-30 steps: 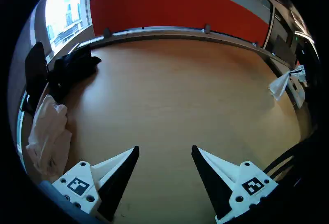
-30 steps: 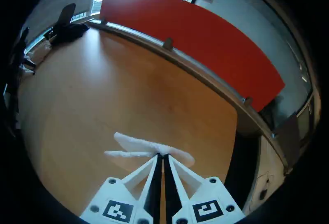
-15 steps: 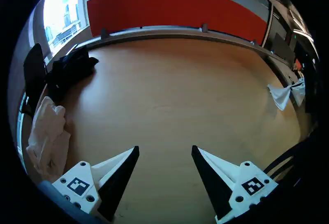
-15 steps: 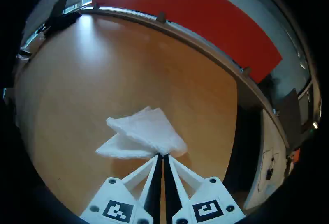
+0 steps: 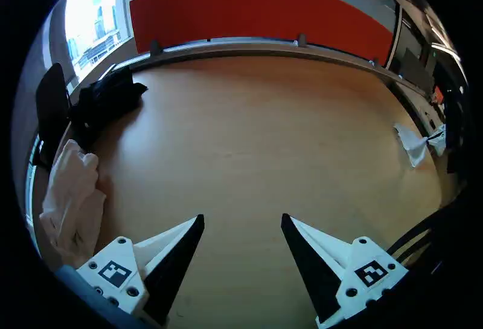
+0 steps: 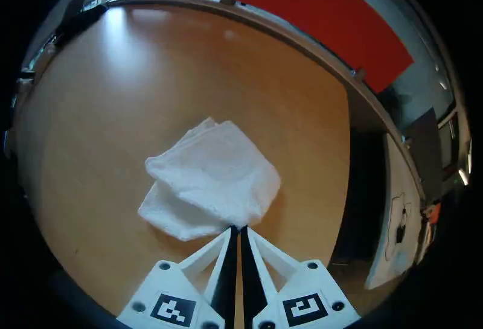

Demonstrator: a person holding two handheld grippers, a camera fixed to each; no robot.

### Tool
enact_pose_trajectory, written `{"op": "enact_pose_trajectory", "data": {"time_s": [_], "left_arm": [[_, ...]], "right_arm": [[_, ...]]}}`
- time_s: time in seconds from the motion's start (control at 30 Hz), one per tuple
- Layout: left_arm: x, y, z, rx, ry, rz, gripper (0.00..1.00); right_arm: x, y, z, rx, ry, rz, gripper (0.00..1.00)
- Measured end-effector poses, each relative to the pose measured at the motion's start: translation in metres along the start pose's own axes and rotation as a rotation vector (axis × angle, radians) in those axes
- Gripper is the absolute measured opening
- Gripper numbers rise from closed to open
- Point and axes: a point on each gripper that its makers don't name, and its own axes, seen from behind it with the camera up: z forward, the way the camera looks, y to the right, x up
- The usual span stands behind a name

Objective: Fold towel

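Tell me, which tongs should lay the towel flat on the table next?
Probably the right. The right tongs are already shut on a corner of the white towel. The left tongs are open over the table, far off from the towel, so they would have to travel first.

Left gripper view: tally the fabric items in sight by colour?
1 white folded terry towel
1 cream crumpled cloth bundle
1 black fabric heap
Total: 3
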Motion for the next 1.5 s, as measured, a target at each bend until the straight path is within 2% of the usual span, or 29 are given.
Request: {"op": "enact_pose_trajectory", "data": {"time_s": [0.5,1.1,1.37,1.5], "left_arm": [[-0.005,-0.004,-0.004,0.009,-0.006,0.0,0.94],[-0.009,-0.004,-0.005,0.015,-0.012,0.005,0.94],[-0.009,-0.003,-0.005,0.014,-0.014,0.008,0.94],[-0.009,-0.002,-0.005,0.012,-0.014,0.008,0.94]], "right_arm": [[-0.03,0.002,0.019,-0.041,-0.089,0.041,0.04],[-0.051,0.002,0.034,-0.074,-0.149,0.102,0.09],[-0.055,0.0,0.035,-0.074,-0.149,0.132,0.18],[-0.056,-0.003,0.033,-0.066,-0.143,0.142,0.28]]}}
